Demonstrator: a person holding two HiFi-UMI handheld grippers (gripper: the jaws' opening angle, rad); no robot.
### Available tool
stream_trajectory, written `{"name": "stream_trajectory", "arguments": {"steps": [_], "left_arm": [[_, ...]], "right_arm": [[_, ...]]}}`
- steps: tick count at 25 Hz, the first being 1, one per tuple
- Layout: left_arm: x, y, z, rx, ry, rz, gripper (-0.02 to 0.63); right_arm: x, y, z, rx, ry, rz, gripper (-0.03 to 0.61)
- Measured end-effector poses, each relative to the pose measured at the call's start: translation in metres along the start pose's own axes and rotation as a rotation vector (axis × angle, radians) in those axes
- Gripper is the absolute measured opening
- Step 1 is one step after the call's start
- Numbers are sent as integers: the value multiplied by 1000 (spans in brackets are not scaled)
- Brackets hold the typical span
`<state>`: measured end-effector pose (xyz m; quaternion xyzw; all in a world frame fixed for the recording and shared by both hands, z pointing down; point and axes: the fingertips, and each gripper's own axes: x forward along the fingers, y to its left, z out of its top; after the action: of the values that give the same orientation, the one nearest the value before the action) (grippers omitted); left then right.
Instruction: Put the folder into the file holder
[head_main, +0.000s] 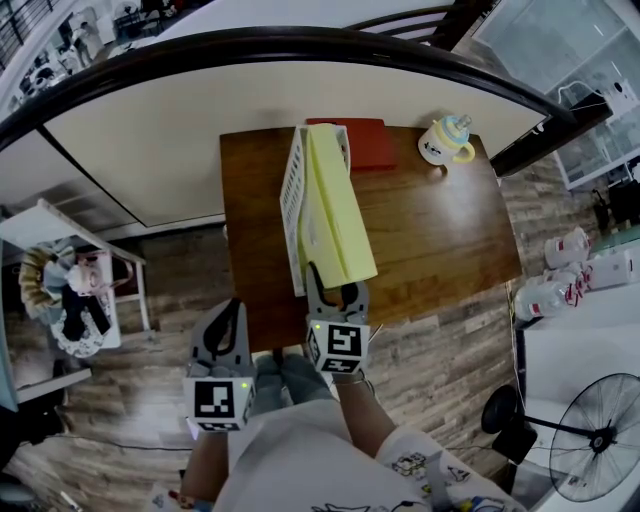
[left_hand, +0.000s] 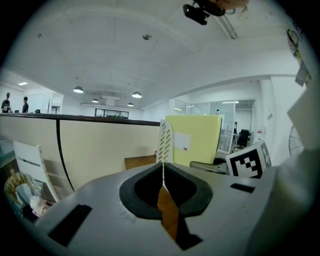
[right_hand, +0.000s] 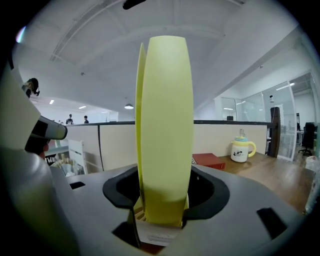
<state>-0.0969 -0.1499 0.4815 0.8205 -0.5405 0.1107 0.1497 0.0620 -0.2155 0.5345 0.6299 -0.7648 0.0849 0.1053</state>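
Risk: the pale yellow plastic folder (head_main: 335, 205) stands on edge in the white slotted file holder (head_main: 293, 190) on the brown wooden table (head_main: 450, 230), leaning right, with its near end past the holder's front. If a pad snags it on pull-back, it could drag out or tip the holder.

Right gripper (head_main: 335, 285): jaws opening, nearly full width, folder spine between them, grip looks released. Left gripper (head_main: 232, 312): jaws together, empty, short of the table.

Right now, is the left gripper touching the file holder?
Apart. Head view shows the left gripper by the table corner, bare wood between it and the file holder.
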Motion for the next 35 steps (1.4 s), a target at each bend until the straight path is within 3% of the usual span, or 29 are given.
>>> {"name": "stream_trajectory", "arguments": {"steps": [19,26,35], "left_arm": [[-16,-2,22,7,-67,53,11],[-27,-5,46,38,-127,79,11],[-39,-19,74,79,-202,93,11]], "right_arm": [[-18,-1,19,21,2,131,238],[-36,-4,46,64,-14,194,238],[-65,-7,84,42,-75,269,238]]}}
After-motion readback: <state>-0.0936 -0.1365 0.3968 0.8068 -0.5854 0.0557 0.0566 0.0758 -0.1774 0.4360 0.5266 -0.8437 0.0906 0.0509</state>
